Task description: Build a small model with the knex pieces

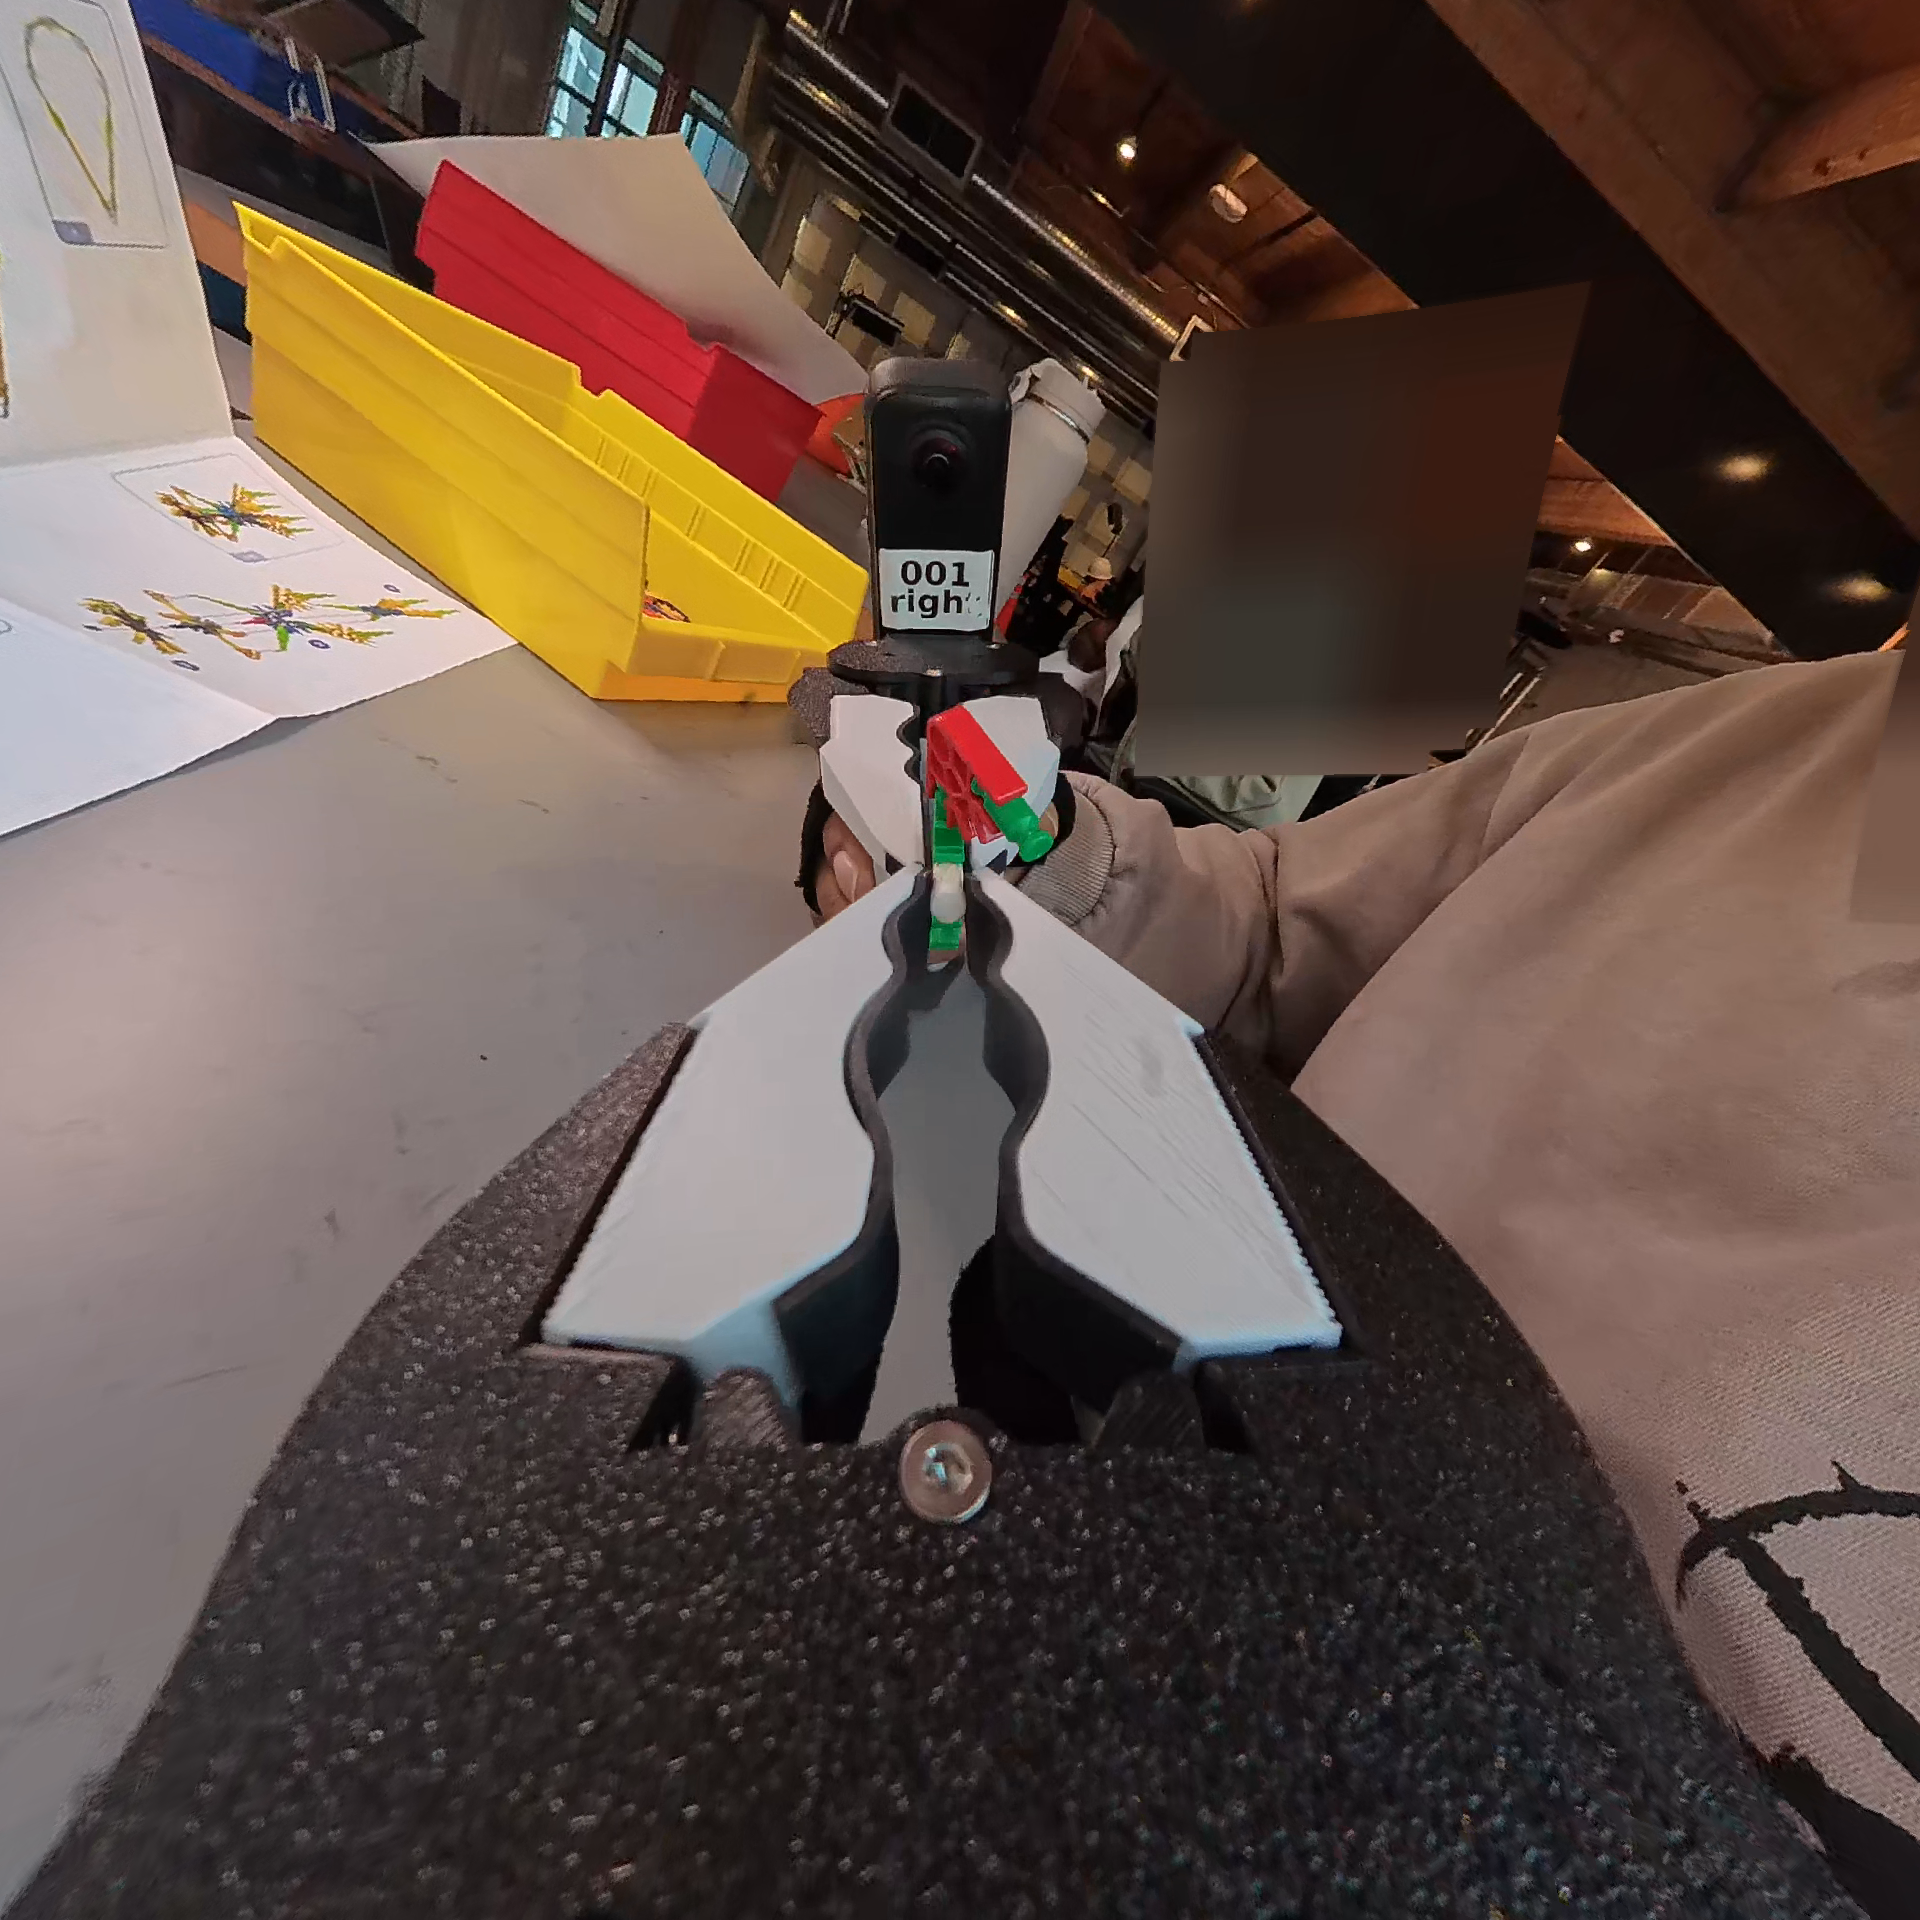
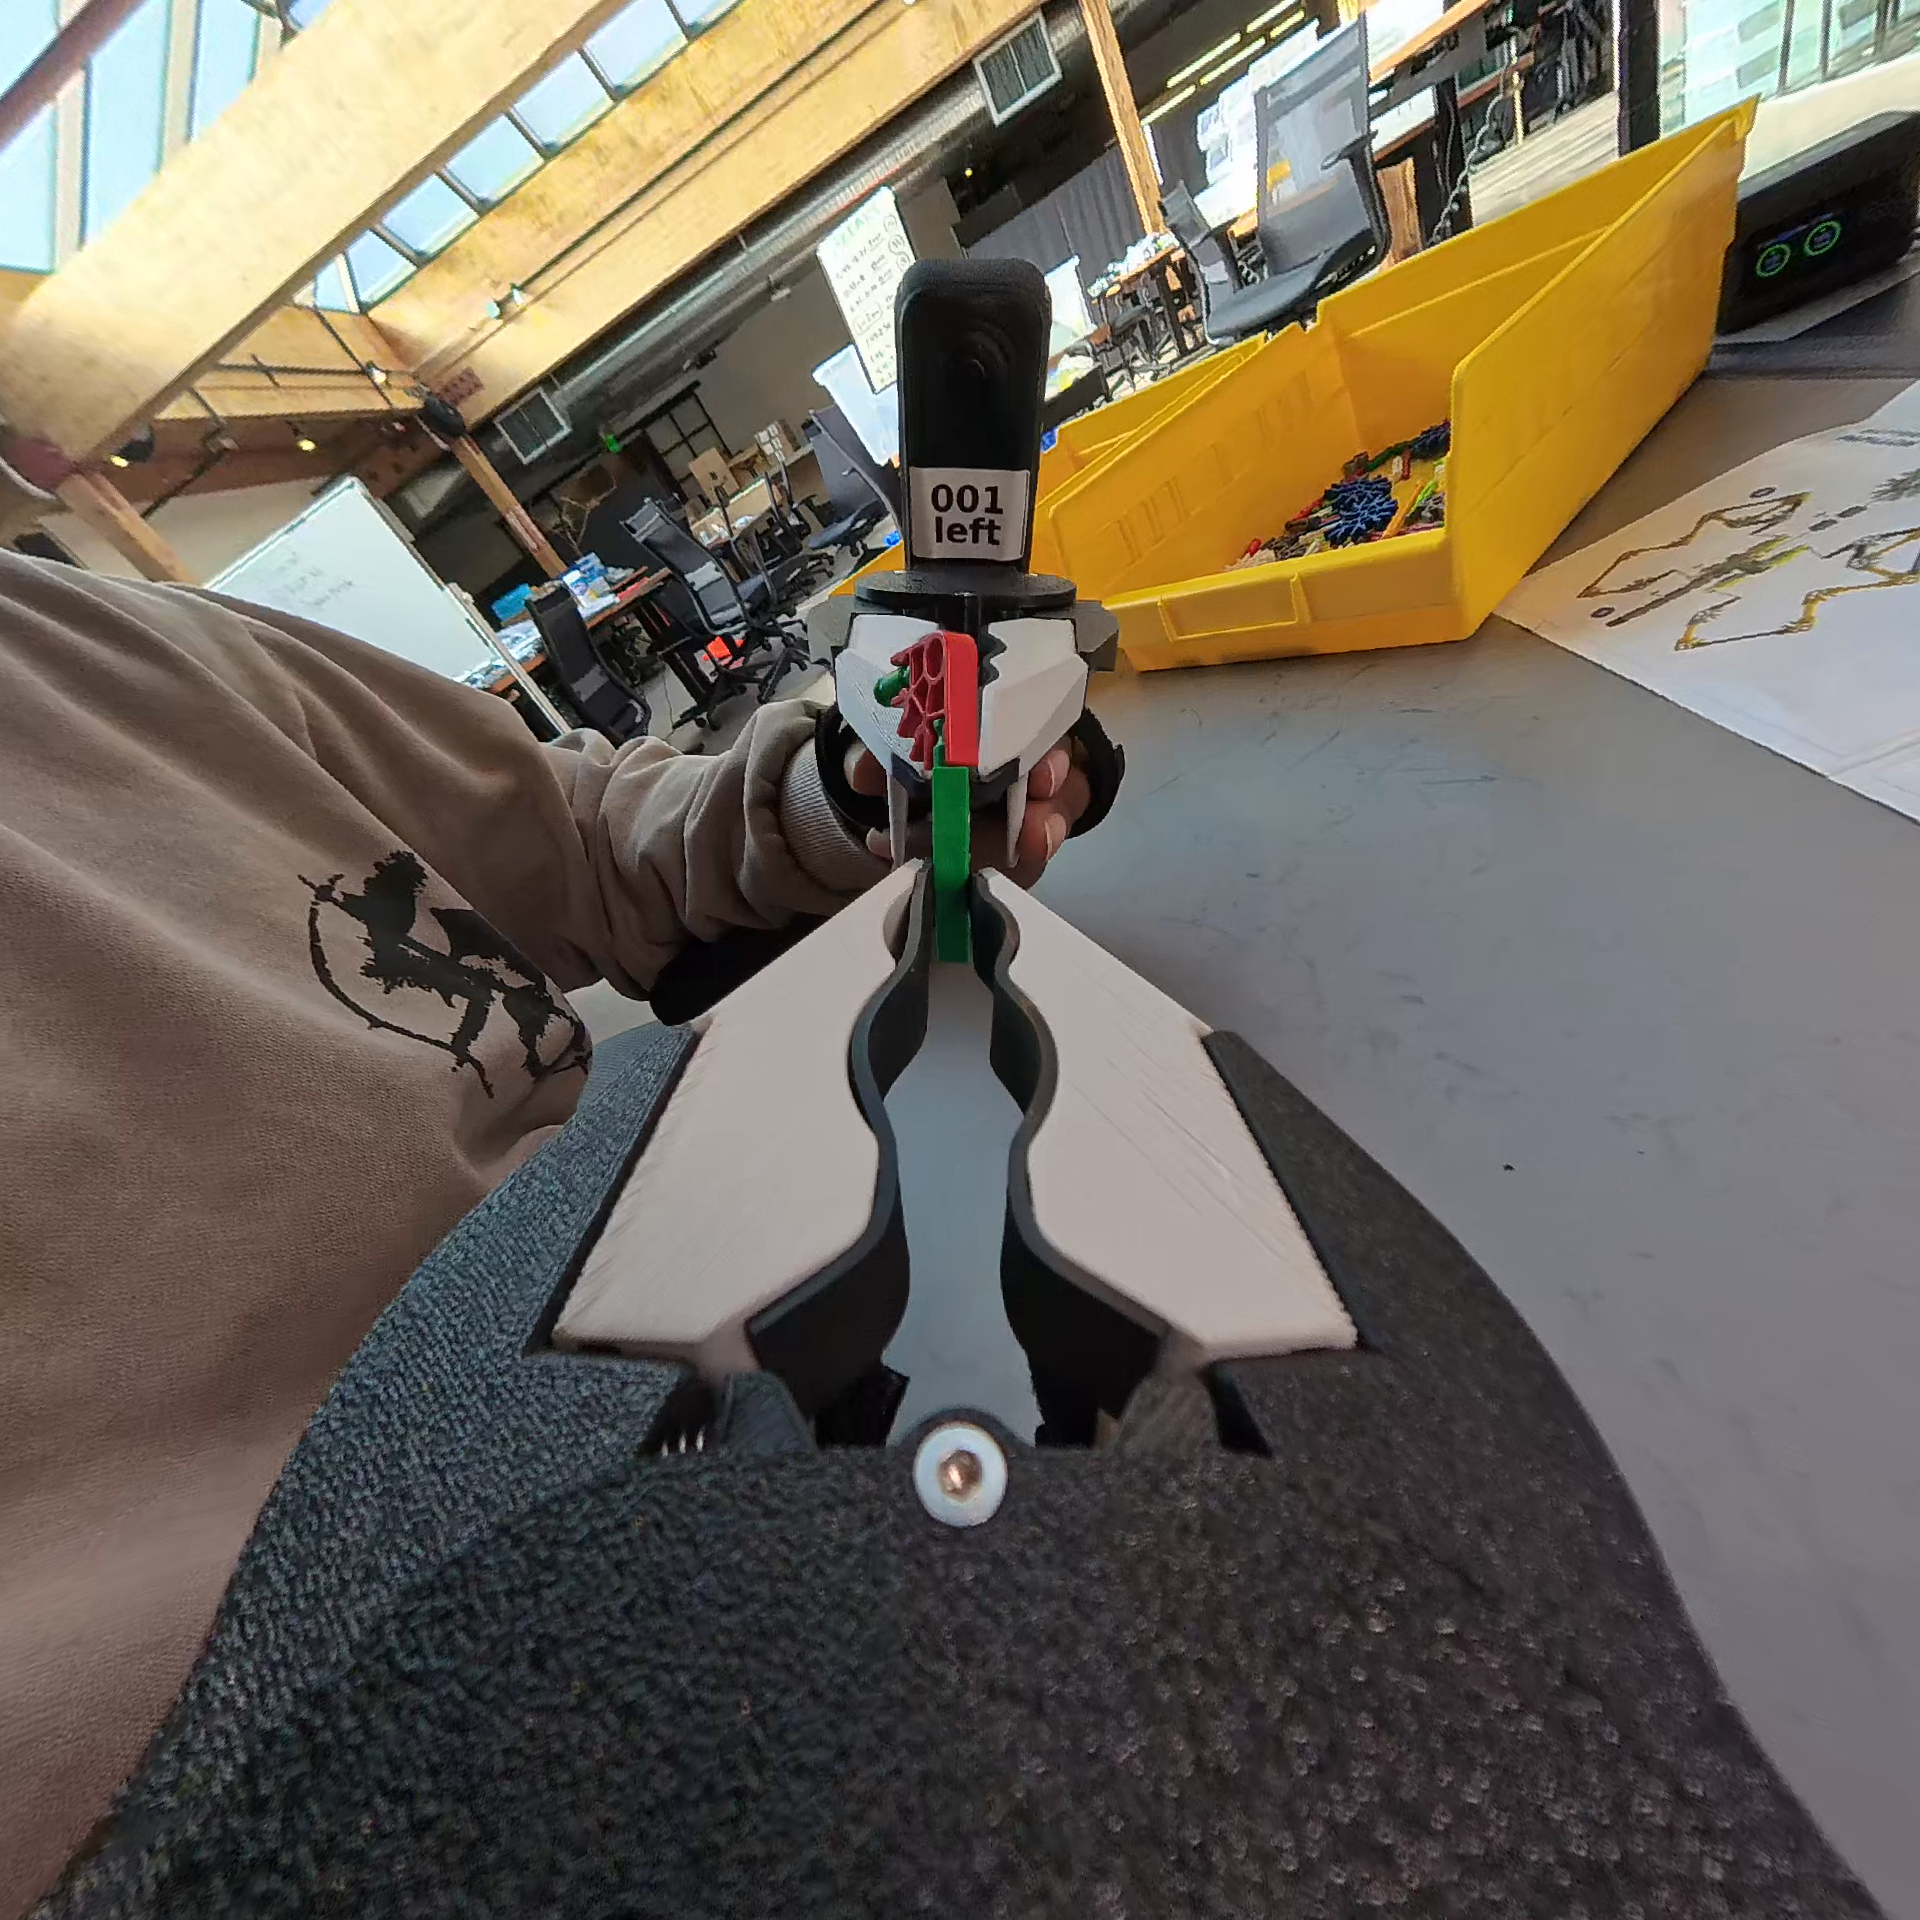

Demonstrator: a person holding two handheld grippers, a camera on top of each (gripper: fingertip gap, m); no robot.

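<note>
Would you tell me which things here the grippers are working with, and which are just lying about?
In hand: red-green assembly, gripped by left gripper and right gripper.
Lying about: yellow bin, loose parts, red bin, sheets, bottle.

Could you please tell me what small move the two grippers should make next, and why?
Probably ease them gently toward each other along the rod's line. The left gripper pinches a green-and-white piece, the right gripper a green rod, and both parts meet at the red connector between them; whether they are fully seated cannot be told.
</note>
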